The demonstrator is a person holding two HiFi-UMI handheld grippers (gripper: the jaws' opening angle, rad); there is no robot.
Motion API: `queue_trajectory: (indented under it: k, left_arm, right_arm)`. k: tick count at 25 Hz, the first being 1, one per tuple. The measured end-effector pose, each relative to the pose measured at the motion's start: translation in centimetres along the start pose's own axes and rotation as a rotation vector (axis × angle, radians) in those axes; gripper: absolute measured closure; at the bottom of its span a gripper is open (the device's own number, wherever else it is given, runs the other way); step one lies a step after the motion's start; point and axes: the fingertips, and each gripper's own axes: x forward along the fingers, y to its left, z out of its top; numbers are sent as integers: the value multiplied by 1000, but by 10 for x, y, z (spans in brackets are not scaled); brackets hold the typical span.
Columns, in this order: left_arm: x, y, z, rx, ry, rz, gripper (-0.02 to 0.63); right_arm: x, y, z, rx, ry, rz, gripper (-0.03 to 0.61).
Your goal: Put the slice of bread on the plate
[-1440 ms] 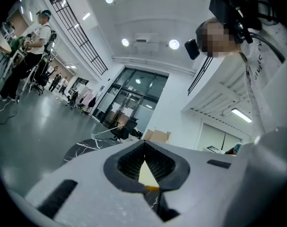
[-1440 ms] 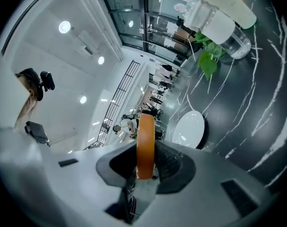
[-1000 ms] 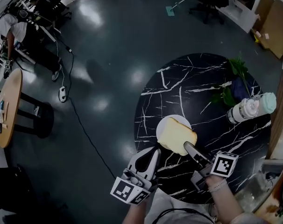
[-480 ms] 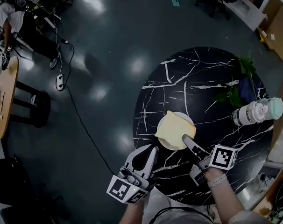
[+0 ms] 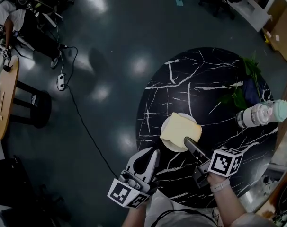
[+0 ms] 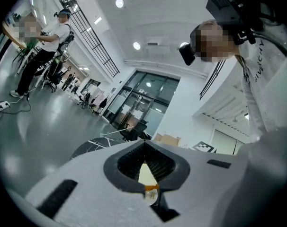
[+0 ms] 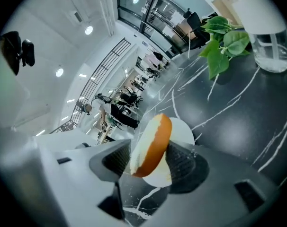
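Bread [image 5: 180, 129] lowered over plate [image 5: 168, 145] | between right claw's [image 5: 188, 143] opening jaws

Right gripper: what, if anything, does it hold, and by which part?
Nothing firmly: the bread, near edge between the right gripper's opening jaws, unpressed.

No word, number or brand is coming through legibly anywhere. A line of dark lettering is running down the white shirt [image 6: 260, 36] of the person at the upper right of the left gripper view, but it is showing too small and skewed to spell out. The white cube with black square markers [image 5: 225, 161] at the lower right of the head view, and its twin cube [image 5: 124, 194] at the lower left, are carrying only blocky patterns, not letters or digits.
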Motion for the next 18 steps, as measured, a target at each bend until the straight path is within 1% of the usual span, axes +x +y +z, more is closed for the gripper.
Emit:
queue_trajectory:
  k: [4, 8, 11, 15, 16, 18]
  left_arm:
    - [-1, -2, 2, -5, -5, -4, 606]
    - [-3, -3, 4, -11, -13, -5, 606]
    - [-4, -3, 6, -16, -19, -2, 606]
    - [-7, -4, 7, -20, -24, 5, 606]
    - [-7, -4, 7, -21, -26, 6, 606]
    - [-9, -3, 7, -22, -29, 10, 606]
  right_arm:
    - [0, 4, -5, -67, 34, -21, 325]
    - [2, 11, -13, -196, 133, -22, 262]
    - [1, 8, -19, -336, 223, -62, 249]
    - [-4, -3, -22, -581, 321, -161, 249]
    - [-5, -5, -24, -626, 343, -173, 249]
    - [-6, -6, -28, -674, 384, -167, 249]
